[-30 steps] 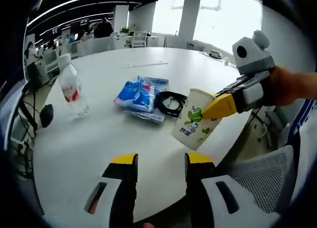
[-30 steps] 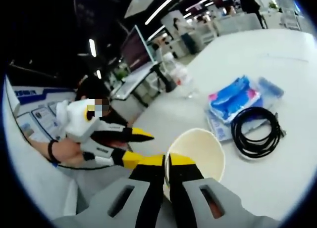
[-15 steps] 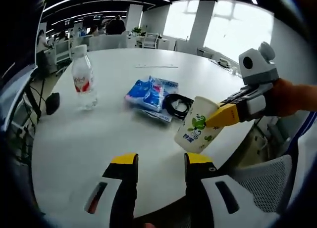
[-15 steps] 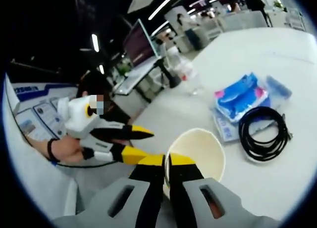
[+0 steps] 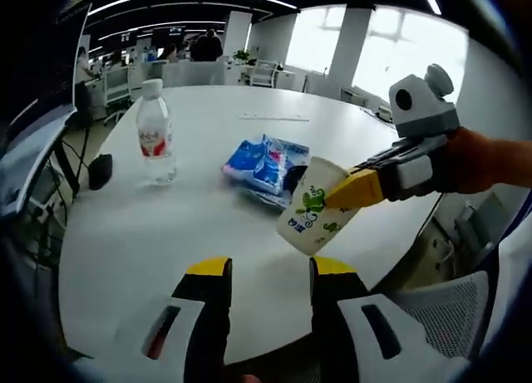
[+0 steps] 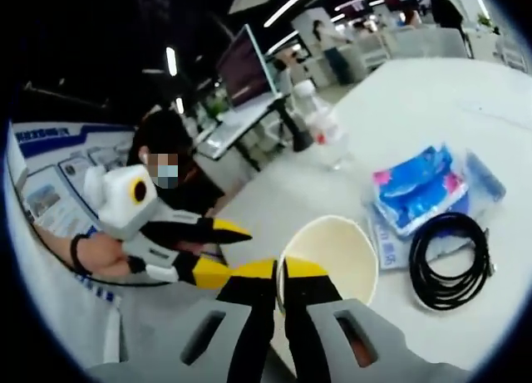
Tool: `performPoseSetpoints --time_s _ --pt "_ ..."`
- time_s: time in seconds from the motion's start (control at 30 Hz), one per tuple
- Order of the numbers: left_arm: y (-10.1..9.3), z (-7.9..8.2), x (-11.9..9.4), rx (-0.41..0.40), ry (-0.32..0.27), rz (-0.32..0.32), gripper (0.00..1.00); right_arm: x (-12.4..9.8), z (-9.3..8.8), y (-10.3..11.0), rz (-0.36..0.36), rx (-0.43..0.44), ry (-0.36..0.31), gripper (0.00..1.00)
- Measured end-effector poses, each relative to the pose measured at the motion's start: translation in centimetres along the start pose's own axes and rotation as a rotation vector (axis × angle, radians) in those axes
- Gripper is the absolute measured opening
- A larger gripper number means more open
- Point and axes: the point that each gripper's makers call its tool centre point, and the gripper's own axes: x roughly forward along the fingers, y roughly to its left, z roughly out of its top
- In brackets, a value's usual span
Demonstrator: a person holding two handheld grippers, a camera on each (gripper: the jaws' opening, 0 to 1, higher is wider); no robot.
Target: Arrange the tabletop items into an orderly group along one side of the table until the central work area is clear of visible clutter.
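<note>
White cup with green frog print and blue text, centre right. Clear bottle, red label, upper left. Blue-white packs. Black cable, lower right. White table. Yellow-tipped black jaws.

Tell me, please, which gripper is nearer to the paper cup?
Right. The right gripper is clamped on the paper cup's rim, holding it tilted above the table; the left gripper is apart, open.

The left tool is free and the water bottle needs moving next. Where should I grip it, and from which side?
Grip the water bottle across its body near the red label, coming level from the near side with the left tool. It stands upright, alone, with open table around it; the cap end looks narrower.
</note>
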Motion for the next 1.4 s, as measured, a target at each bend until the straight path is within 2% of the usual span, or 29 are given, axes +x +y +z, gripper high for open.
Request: performPoseSetpoints --time_s 0.2,0.4,0.63,0.7,0.8,0.97,1.23,1.4 --pt "0.5 0.5 -0.4 -0.013 -0.012 0.021 0.36 1.0 1.1 -0.4 0.001 -0.037 0.017 0.0" --pt "0.8 0.9 -0.5 -0.025 -0.02 0.03 0.36 2.3 2.1 -0.9 -0.005 -0.129 0.072 0.0" --pt "0.8 1.6 -1.0 -0.012 -0.025 0.032 0.37 3.8 2.7 -1.8 -0.02 -0.281 0.169 0.0" --pt "1.0 2.0 -1.2 -0.014 -0.035 0.042 0.37 4.2 3.1 -2.2 -0.027 -0.337 0.198 0.0" --pt "1.2 2.1 -1.3 -0.023 -0.042 0.051 0.37 4.9 3.4 -3.5 -0.067 -0.46 0.277 0.0" --pt "1.0 1.9 -1.3 -0.006 -0.034 0.05 0.37 6.7 3.6 -4.5 -0.075 -0.555 0.355 0.0" --pt "1.2 1.7 -1.6 -0.035 -0.04 0.061 0.37 9.5 4.9 -4.3 -0.044 -0.644 0.395 0.0" --pt "1.2 2.1 -2.1 -0.045 -0.056 0.069 0.37 10.9 6.0 -4.6 -0.038 -0.67 0.4 0.0"
